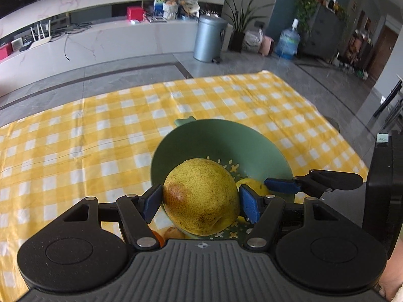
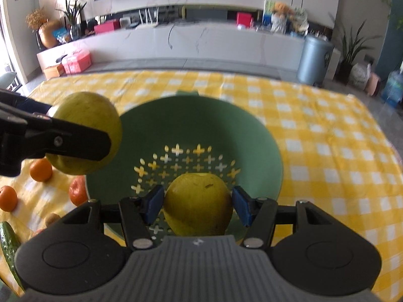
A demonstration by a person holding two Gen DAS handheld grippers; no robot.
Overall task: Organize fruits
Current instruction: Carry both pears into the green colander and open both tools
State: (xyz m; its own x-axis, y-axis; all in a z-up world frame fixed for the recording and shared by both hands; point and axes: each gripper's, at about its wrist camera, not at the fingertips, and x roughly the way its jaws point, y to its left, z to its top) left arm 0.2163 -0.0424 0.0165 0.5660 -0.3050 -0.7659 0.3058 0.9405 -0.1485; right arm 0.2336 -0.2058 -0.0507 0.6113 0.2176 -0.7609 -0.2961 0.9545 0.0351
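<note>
A green colander bowl (image 2: 254, 136) with cross-shaped holes sits on the yellow checked tablecloth (image 2: 327, 138). My left gripper (image 1: 200, 202) is shut on a yellow-green pear (image 1: 201, 196) and holds it over the bowl's near left rim (image 1: 191, 136). That pear also shows at the left of the right wrist view (image 2: 85, 115). My right gripper (image 2: 197, 205) is shut on a second yellow-green pear (image 2: 197, 203), low inside the bowl. The right gripper's blue pad (image 1: 282, 185) shows in the left wrist view beside that pear (image 1: 252, 185).
Three oranges (image 2: 40, 170) (image 2: 7, 198) (image 2: 78, 191) lie on the cloth left of the bowl. A green cucumber (image 2: 8, 246) and small brown fruits (image 2: 51, 219) lie near the left front edge. The cloth reaches far and right of the bowl.
</note>
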